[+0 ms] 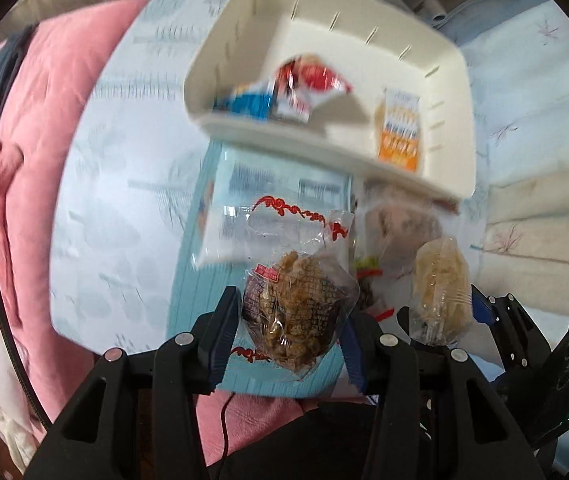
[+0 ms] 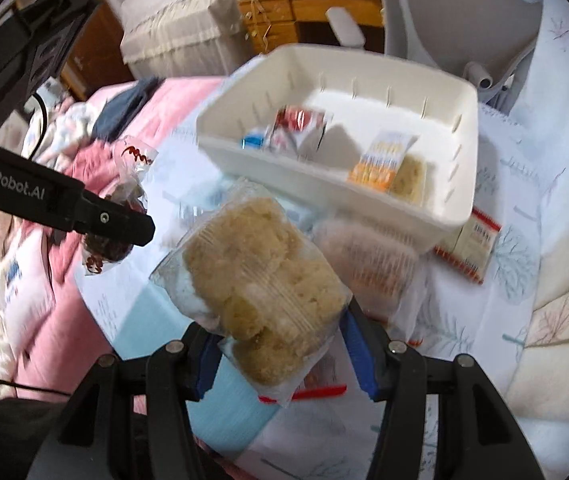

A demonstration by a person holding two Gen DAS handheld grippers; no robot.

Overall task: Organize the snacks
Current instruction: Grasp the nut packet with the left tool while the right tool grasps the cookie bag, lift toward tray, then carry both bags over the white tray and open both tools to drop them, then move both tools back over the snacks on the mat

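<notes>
**Both grippers up w/ a snack pack each, basket just beyond**

Left gripper [image 1: 288, 320]: jaws clamped on a clear pack of brown crumbly snack [image 1: 294, 312], red print on the wrapper; blue pads press both sides. Pack hangs clear of the bed, above a pale blue flat pack [image 1: 220, 248] lying on the white printed cloth [image 1: 124, 200].

Right gripper [image 2: 280, 344]: jaws clamped on a clear pack of pale yellow snack [image 2: 260, 276], tilted, its red-edged end down between the fingers. In the left wrist view the same pack [image 1: 440, 292] shows at lower right, just beside the brown one, not touching as far as I can tell.

White slotted basket [image 2: 456, 152] sits on the cloth past both packs, near the far edge of the bed. Inside: red/white pack [image 2: 300, 120] and small blue pack [image 2: 254, 140] at its left end, orange/white pack [image 2: 380, 160] w/ a pale yellow one [image 2: 410, 176] beside it at the right end.

On the cloth by the basket's near wall: a blurred clear pack w/ pinkish contents [image 2: 368, 264]; by its right near corner, a red-bordered pack [image 2: 472, 244], partly under the basket rim.

Pink blanket [image 1: 44, 120] covers the bed's left side. Grey chair [image 2: 456, 12] and wooden desk [image 2: 284, 12] behind. Pics motion-blurred.
</notes>
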